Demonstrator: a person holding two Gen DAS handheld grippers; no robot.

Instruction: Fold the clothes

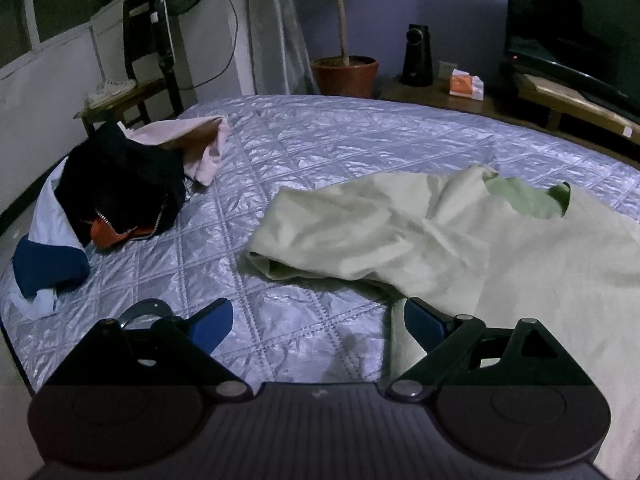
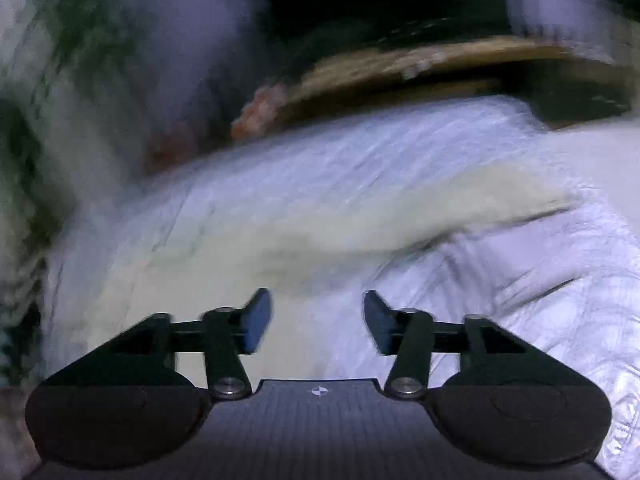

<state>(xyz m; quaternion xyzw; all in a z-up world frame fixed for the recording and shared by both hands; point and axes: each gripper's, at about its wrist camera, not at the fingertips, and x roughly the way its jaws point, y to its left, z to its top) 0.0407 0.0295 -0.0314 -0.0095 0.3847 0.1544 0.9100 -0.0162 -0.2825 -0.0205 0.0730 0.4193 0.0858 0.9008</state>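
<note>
A pale green shirt (image 1: 460, 236) lies rumpled on the silver quilted bed cover (image 1: 304, 152), its sleeve stretching left and its collar near the upper right. My left gripper (image 1: 318, 322) hovers just over the shirt's near edge, jaws wide open with nothing between them; its right finger is above the fabric. The right wrist view is heavily blurred: my right gripper (image 2: 318, 322) is open over the same pale green shirt (image 2: 256, 256) and the bed cover (image 2: 520, 280), with no cloth caught between its blue pads (image 2: 258, 320).
A heap of other clothes (image 1: 116, 192), black, blue, white and pink, sits at the bed's left side. Behind the bed stand a wooden chair with shoes (image 1: 120, 92), a potted plant (image 1: 346, 74), a dark speaker (image 1: 418, 56) and a screen (image 1: 576, 28) on a low bench.
</note>
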